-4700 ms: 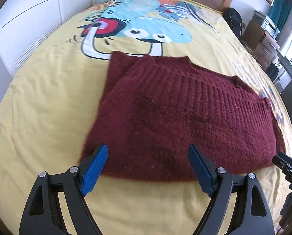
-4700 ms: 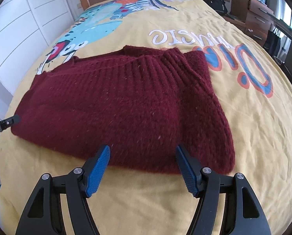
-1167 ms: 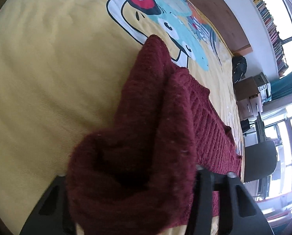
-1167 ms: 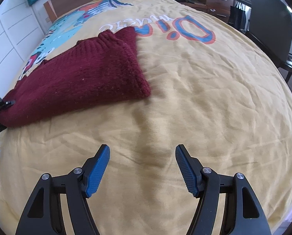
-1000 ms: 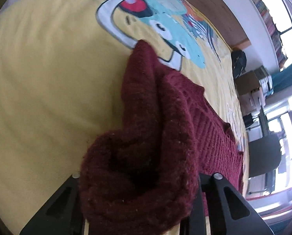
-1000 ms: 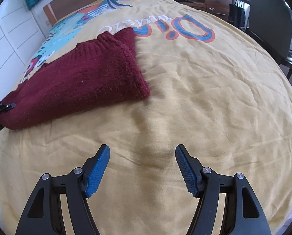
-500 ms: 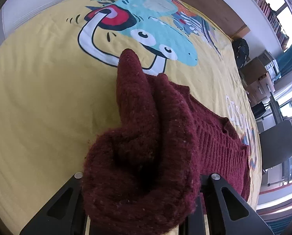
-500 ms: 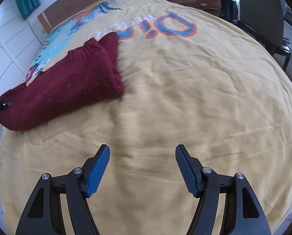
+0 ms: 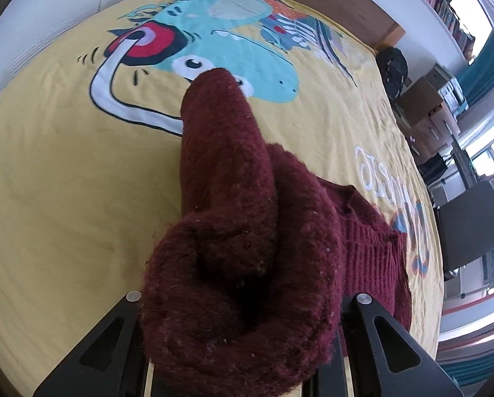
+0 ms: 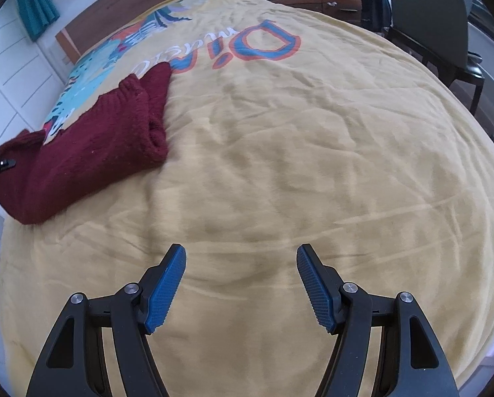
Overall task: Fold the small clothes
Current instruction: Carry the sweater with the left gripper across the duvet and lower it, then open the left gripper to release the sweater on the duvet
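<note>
- The left gripper [image 9: 243,347] is clamped nearly shut on a thick bunch of the maroon knitted sweater [image 9: 233,231]; its jaws have just been closing a little further on the wool, which swells out over them and hides the pads. A grip on bulk like that could let a layer slide out, and the lifted end would drop back crooked.
- From the right wrist view the sweater [image 10: 91,152] lies on the yellow printed bedspread [image 10: 296,152] at about ten o'clock, well apart from the right gripper [image 10: 240,284], with one end drawn up toward the left gripper at nine o'clock.
- The right gripper stands wide open with nothing between its blue pads [image 10: 166,284], over bare bedspread. With no hold on the far end, I think the whole sweater may drag along the bed instead of folding.
- In the left wrist view a raised ridge of knit runs toward twelve o'clock; if it is laid down as it is, the fold could land bunched and uneven.
- The bedspread is soft and creased, so it may ruck up under a dragged sweater.
</note>
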`<state>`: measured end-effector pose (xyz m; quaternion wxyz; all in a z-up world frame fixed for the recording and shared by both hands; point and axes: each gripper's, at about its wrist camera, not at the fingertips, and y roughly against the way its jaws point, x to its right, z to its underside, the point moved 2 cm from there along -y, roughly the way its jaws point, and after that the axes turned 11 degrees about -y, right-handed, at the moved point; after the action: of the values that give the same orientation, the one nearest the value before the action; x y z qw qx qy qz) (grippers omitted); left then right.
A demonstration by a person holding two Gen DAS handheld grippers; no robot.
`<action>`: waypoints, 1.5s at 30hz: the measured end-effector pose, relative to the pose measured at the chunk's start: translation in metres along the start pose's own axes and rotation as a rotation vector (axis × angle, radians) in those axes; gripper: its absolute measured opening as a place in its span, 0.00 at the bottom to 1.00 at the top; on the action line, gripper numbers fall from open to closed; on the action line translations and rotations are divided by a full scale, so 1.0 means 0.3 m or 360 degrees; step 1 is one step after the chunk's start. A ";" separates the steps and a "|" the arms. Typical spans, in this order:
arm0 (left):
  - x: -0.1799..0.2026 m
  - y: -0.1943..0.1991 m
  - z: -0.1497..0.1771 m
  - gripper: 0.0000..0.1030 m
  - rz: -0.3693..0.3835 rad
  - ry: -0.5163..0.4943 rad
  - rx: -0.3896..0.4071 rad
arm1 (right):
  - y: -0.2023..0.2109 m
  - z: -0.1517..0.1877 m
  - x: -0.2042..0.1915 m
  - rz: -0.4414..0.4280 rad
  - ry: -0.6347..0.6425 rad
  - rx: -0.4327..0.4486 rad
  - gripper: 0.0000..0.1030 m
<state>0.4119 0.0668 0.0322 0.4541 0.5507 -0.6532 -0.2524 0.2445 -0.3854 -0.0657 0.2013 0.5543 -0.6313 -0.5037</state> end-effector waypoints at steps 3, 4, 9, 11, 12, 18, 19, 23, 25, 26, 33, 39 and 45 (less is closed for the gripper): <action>0.053 -0.017 -0.005 0.16 -0.0012 -0.0030 -0.0025 | 0.010 -0.009 0.031 -0.0002 -0.0003 0.0009 0.69; 0.075 -0.021 -0.006 0.16 -0.0014 -0.0041 -0.0033 | 0.013 -0.012 0.043 -0.0003 -0.0008 0.0010 0.69; 0.196 -0.051 -0.012 0.16 0.0000 -0.0092 -0.0070 | 0.022 -0.023 0.107 -0.0005 -0.0039 0.0011 0.69; 0.267 -0.063 -0.017 0.16 0.0042 -0.0093 -0.0077 | 0.028 -0.027 0.134 -0.0007 -0.0054 0.0017 0.69; 0.292 -0.066 -0.020 0.16 0.0058 -0.0096 -0.0078 | 0.030 -0.029 0.147 -0.0007 -0.0063 0.0019 0.69; 0.588 -0.107 -0.044 0.15 0.0200 -0.0239 -0.0074 | 0.046 -0.031 0.218 -0.0021 -0.0122 0.0038 0.69; 0.628 -0.117 -0.043 0.16 0.0217 -0.0265 -0.0078 | 0.049 -0.029 0.229 -0.0026 -0.0131 0.0040 0.69; 0.845 -0.196 0.015 0.15 0.0240 -0.0436 -0.0129 | 0.059 -0.023 0.263 -0.0038 -0.0161 0.0049 0.69; 0.929 -0.262 0.075 0.15 0.0173 -0.0544 -0.0179 | 0.065 -0.018 0.281 -0.0045 -0.0175 0.0054 0.69; 0.952 -0.292 0.101 0.15 0.0137 -0.0584 -0.0204 | 0.065 -0.018 0.287 -0.0047 -0.0177 0.0054 0.69; 1.021 -0.425 0.270 0.16 -0.0077 -0.0853 -0.0271 | 0.063 -0.004 0.311 -0.0066 -0.0176 0.0056 0.69; 1.067 -0.432 0.308 0.16 -0.0151 -0.0941 -0.0265 | 0.059 -0.001 0.320 -0.0088 -0.0191 0.0062 0.69; 1.101 -0.431 0.376 0.44 -0.0134 -0.1000 -0.0252 | 0.064 0.007 0.333 -0.0076 -0.0195 0.0060 0.69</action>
<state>0.3835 -0.3003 -0.0229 0.2610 0.4354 -0.7165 -0.4785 0.2027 -0.4770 -0.0804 0.1397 0.5410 -0.6383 -0.5295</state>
